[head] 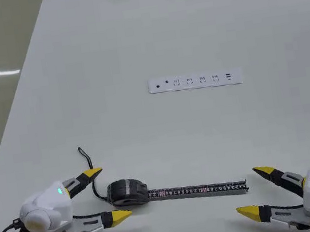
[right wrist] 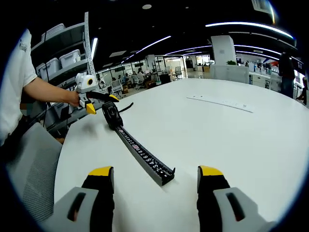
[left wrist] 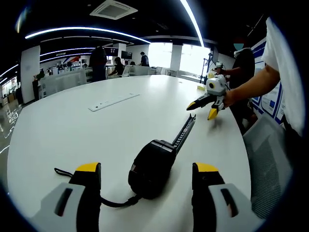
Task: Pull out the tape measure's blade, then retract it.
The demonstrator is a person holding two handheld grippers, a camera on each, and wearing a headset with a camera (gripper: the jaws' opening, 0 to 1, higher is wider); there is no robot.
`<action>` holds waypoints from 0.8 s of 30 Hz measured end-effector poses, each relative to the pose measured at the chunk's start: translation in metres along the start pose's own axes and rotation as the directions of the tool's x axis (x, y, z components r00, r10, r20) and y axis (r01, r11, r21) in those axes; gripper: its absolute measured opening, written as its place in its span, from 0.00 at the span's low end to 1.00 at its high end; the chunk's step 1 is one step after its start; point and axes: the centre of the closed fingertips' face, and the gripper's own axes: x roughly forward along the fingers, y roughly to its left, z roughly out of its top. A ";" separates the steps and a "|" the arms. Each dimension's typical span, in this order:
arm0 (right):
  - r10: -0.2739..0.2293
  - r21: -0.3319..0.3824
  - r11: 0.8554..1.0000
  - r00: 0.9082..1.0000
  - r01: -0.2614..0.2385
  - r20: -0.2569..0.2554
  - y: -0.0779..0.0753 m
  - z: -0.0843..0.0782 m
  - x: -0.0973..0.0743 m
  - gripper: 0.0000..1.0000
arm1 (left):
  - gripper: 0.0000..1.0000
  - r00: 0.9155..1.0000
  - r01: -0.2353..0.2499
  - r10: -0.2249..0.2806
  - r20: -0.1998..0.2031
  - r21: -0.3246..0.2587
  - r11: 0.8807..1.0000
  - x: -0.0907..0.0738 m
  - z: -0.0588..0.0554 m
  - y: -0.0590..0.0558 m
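Note:
A black tape measure (head: 127, 191) lies on the white table (head: 162, 45), its dark blade (head: 197, 190) drawn out to the right and lying flat. A black wrist cord (head: 87, 160) trails from the case. My left gripper (head: 113, 194) is open, its yellow tips either side of the case (left wrist: 150, 167) without touching it. My right gripper (head: 257, 190) is open just right of the blade's end hook (right wrist: 166, 175), which lies ahead of its fingers. The left gripper (right wrist: 99, 102) appears in the right gripper view, and the right gripper (left wrist: 203, 106) in the left gripper view.
A white power strip (head: 194, 81) lies flat on the table beyond the tape. The table's left edge (head: 11, 119) runs diagonally with floor beyond it. People (left wrist: 98, 63) stand in the office behind the table.

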 end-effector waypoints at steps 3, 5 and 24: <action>-0.014 0.007 1.000 1.000 0.014 -0.010 0.001 -0.003 -0.002 0.70 | 0.75 1.000 -0.009 0.009 0.004 -0.008 1.000 -0.002 -0.001 -0.001; -0.028 0.023 0.999 1.000 0.028 -0.013 0.000 -0.004 -0.004 0.69 | 0.75 1.000 -0.016 0.017 0.005 -0.009 1.000 -0.004 -0.001 -0.002; -0.112 0.067 0.992 0.994 0.111 0.014 0.010 -0.005 -0.029 0.71 | 0.74 0.997 -0.076 0.076 0.007 -0.044 0.996 -0.023 -0.006 -0.019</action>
